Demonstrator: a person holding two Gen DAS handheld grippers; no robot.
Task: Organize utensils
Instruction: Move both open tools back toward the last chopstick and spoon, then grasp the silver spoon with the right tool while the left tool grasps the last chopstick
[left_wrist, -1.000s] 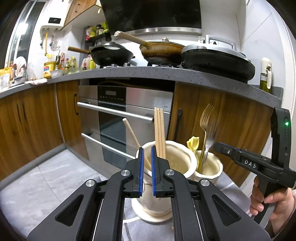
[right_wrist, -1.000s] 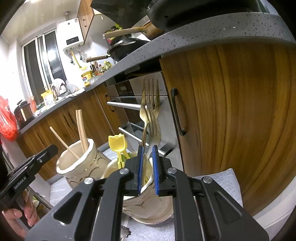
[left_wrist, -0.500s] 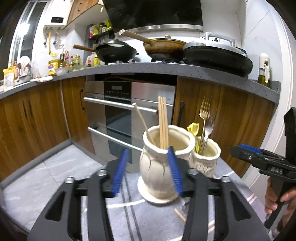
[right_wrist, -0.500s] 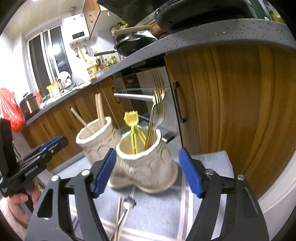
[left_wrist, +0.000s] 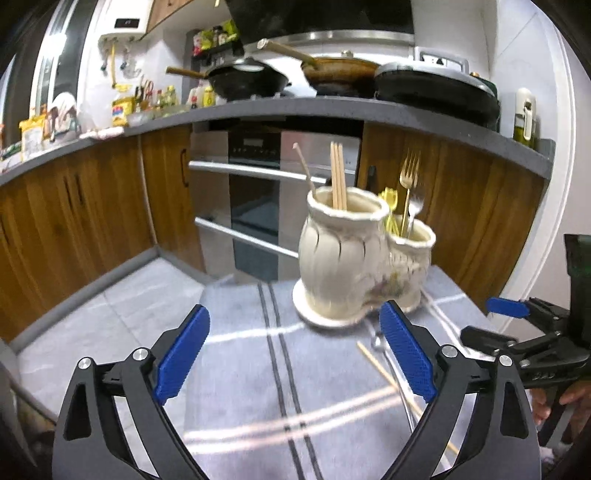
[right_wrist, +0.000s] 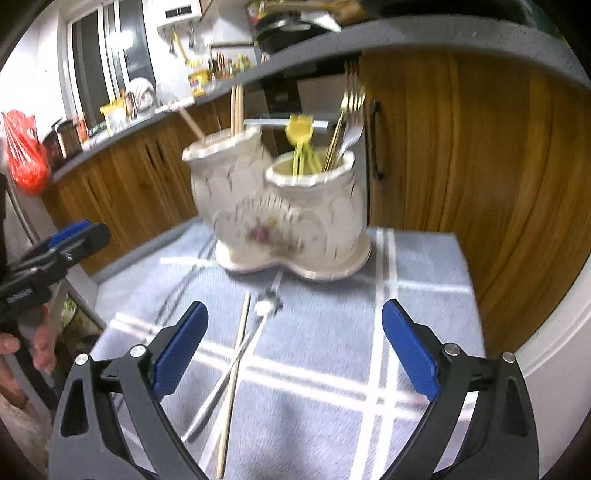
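A cream double ceramic holder (left_wrist: 343, 258) (right_wrist: 280, 206) stands on a grey striped cloth (left_wrist: 243, 354) (right_wrist: 332, 369). Its taller pot holds wooden chopsticks (left_wrist: 338, 177) (right_wrist: 237, 110). The lower pot holds gold forks (left_wrist: 408, 192) (right_wrist: 347, 114) and a yellow utensil (right_wrist: 301, 142). A loose chopstick (right_wrist: 232, 384) (left_wrist: 388, 376) and a metal spoon (right_wrist: 236, 362) lie crossed on the cloth. My left gripper (left_wrist: 293, 354) is open and empty, back from the holder. My right gripper (right_wrist: 295, 350) is open and empty above the loose pieces.
Wooden cabinets (left_wrist: 74, 221) and an oven (left_wrist: 258, 192) stand behind the table. Pans (left_wrist: 251, 79) sit on the grey counter (left_wrist: 332, 110). The cloth's far edge lies just behind the holder. The right gripper shows at the right edge of the left wrist view (left_wrist: 524, 343).
Both grippers opened from shut and pulled back from the holder. The chopsticks and forks stayed in the pots. The loose chopstick and spoon came into view.
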